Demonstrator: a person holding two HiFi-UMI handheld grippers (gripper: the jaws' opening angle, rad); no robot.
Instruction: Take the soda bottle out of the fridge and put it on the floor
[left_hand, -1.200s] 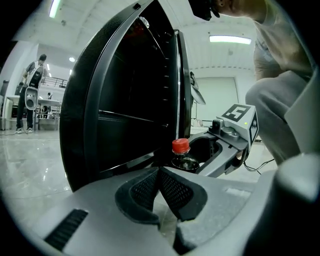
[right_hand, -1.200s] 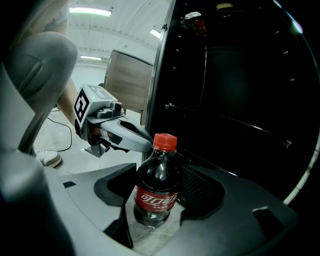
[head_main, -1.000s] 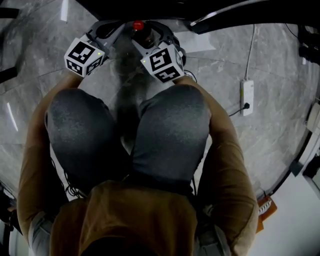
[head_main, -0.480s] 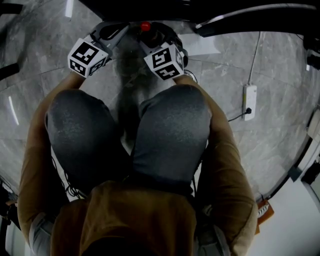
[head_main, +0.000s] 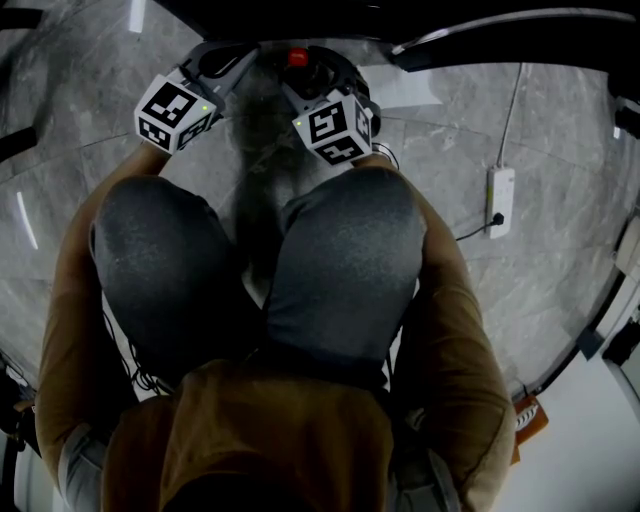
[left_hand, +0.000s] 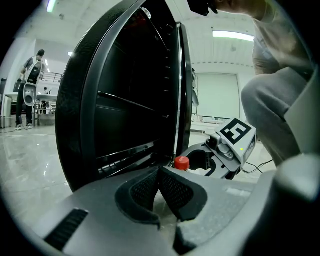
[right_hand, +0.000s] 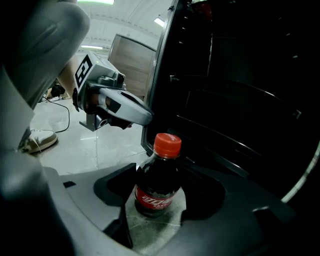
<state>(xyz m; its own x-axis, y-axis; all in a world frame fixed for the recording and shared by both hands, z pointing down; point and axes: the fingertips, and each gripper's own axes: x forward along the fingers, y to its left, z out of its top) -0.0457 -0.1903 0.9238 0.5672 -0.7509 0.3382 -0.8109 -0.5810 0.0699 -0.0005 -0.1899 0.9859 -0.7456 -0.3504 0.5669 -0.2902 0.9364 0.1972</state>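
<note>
A small dark soda bottle (right_hand: 157, 185) with a red cap (head_main: 297, 57) stands upright between the jaws of my right gripper (right_hand: 159, 200), which is shut on it just above the grey marble floor (right_hand: 90, 145). The black fridge (right_hand: 240, 100) is right behind it, with its door (left_hand: 125, 100) open. In the head view the right gripper (head_main: 310, 75) is beyond my right knee. My left gripper (left_hand: 159, 175) is shut with nothing in it, its pads touching; it sits beside the bottle to the left (head_main: 235, 62). From the left gripper view only the cap (left_hand: 182, 162) shows.
My bent knees (head_main: 340, 260) fill the middle of the head view. A white power strip (head_main: 497, 195) with its cable lies on the floor at the right. A shoe (right_hand: 35, 140) is on the floor at the left. A person (left_hand: 31, 85) stands far off.
The right gripper and the bottle have shifted a little to the right and slightly nearer to me. The left gripper has barely moved.
</note>
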